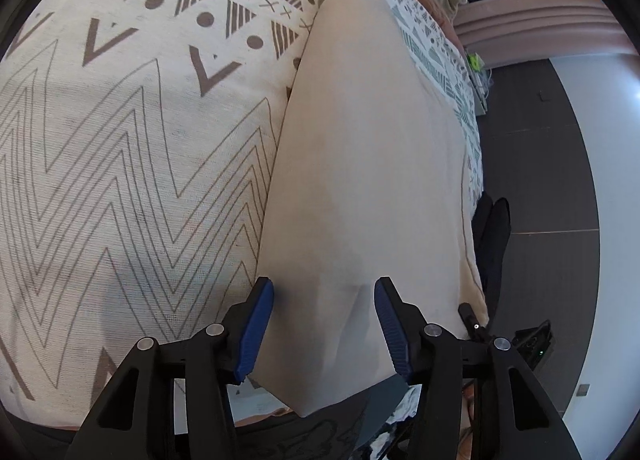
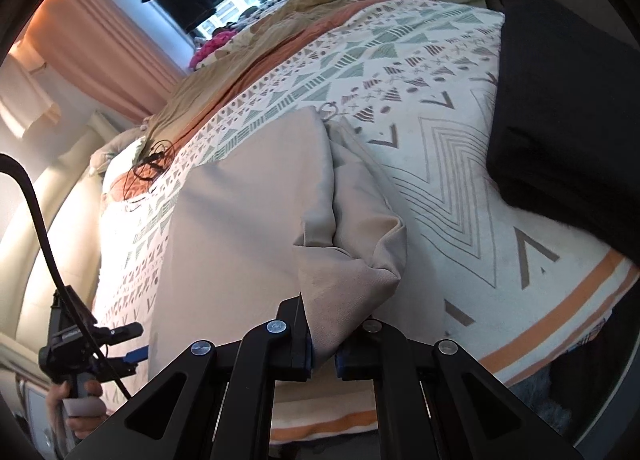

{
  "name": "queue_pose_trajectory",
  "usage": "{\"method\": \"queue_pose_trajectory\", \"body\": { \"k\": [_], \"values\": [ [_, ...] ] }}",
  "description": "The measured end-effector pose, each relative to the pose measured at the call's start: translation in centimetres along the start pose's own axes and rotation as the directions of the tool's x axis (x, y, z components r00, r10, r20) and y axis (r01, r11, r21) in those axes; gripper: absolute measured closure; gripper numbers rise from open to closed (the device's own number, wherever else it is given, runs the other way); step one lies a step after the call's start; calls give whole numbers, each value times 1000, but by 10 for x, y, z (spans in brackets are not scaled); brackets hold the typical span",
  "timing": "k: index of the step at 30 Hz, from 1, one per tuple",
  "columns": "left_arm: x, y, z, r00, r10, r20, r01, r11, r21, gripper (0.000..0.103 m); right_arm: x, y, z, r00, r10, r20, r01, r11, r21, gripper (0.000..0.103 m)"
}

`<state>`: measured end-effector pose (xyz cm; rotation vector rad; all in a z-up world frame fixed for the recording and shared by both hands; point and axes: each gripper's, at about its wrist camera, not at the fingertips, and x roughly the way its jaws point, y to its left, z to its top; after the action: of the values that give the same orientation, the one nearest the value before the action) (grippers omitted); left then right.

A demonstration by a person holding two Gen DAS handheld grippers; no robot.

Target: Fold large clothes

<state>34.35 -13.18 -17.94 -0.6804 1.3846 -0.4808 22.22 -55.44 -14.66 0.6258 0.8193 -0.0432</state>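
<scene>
A large beige garment [image 1: 360, 180] lies stretched along the patterned bedspread [image 1: 140, 140]. My left gripper [image 1: 324, 324] is open, its blue pads either side of the garment's near end, just above it. In the right wrist view the same beige garment [image 2: 248, 212] lies on the bedspread [image 2: 440, 180] with one corner lifted and folded over. My right gripper [image 2: 322, 348] is shut on that lifted beige corner. The left gripper [image 2: 132, 356] shows at the lower left of the right wrist view, held in a hand.
A black garment [image 2: 560, 120] lies on the bed's right side. A rumpled tan blanket [image 2: 248, 44] and a black cable [image 2: 148, 168] lie toward the headboard. Dark floor [image 1: 540, 180] runs beside the bed edge. Pink curtains [image 2: 104, 48] hang by the window.
</scene>
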Motion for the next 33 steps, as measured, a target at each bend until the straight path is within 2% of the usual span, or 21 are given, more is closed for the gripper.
{"method": "queue_pose_trajectory", "body": {
  "k": [7,10,15,21,24,26,33],
  "values": [
    [5,6,4,1000,22,-9,-22,1000,-7,49,23,-40,-14,995,41,-93,-27,990,141,94],
    [5,4,7,1000,24,-9,-24,1000,-8,49,14,-42,-13,996,40,-78,-29,991,130,89],
    [8,0,8,999,38,-6,-38,999,5,49,8,-29,-19,998,-13,-68,17,998,59,92],
    [4,-2,13,999,33,12,-33,999,10,49,10,-43,-24,992,4,-125,11,994,113,93],
    [0,-2,17,999,27,36,-27,1000,12,49,-1,-37,-22,993,-41,-114,50,995,81,85],
    [-1,-4,21,999,33,43,-33,999,15,49,-8,-34,-18,990,-96,-103,103,993,62,66],
    [3,-6,40,997,46,55,-47,999,17,49,-11,-29,18,992,-110,-65,111,994,15,63]
  ]
}}
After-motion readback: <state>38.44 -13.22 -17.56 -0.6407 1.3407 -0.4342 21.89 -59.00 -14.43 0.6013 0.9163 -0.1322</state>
